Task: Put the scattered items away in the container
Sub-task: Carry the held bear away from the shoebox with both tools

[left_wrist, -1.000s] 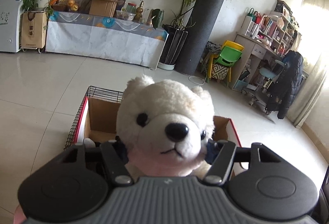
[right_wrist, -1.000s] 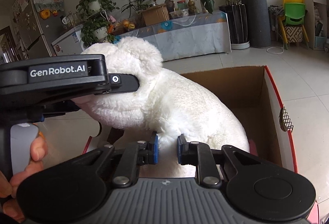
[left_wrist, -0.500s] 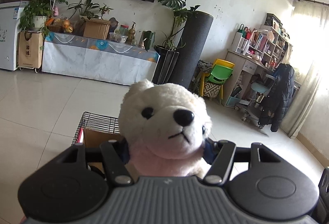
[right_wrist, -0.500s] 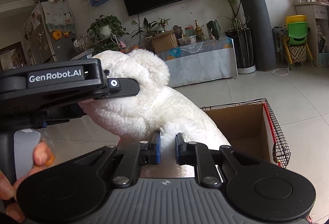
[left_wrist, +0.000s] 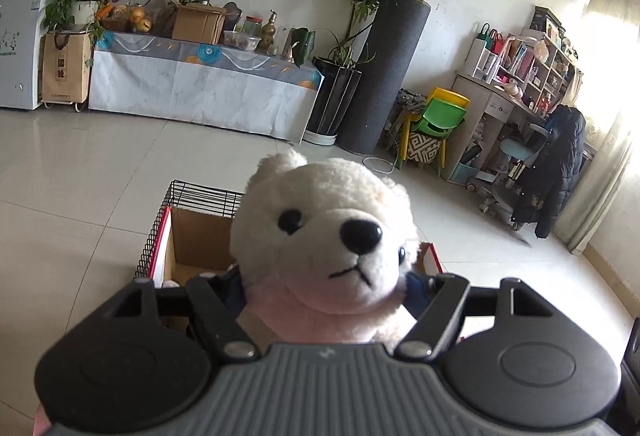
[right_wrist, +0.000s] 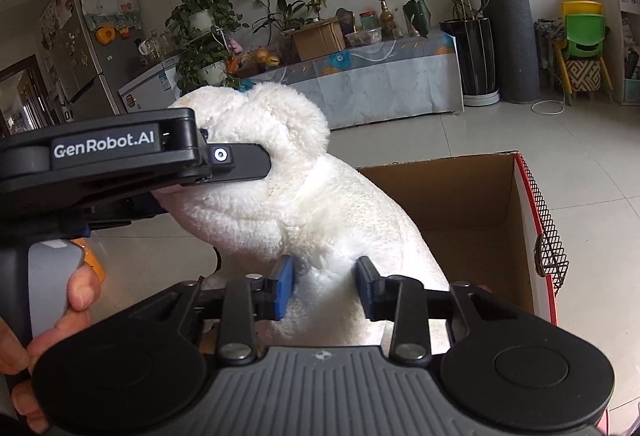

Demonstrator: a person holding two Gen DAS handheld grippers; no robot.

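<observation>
Left wrist view: left gripper jaws opening, white teddy bear at frame centre between them, cardboard box behind, lower left. Right wrist view: right gripper jaws opening, blue pads flanking bear's back, box at right.

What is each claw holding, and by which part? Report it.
Plush bear: left claw flanks its neck, right claw its back; both jaws are opening, so grip cannot be told.

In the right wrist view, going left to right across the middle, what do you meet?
Person's hand on a handle → left tool at the bear's head → white plush bear → cardboard box → black wire basket around it.
</observation>
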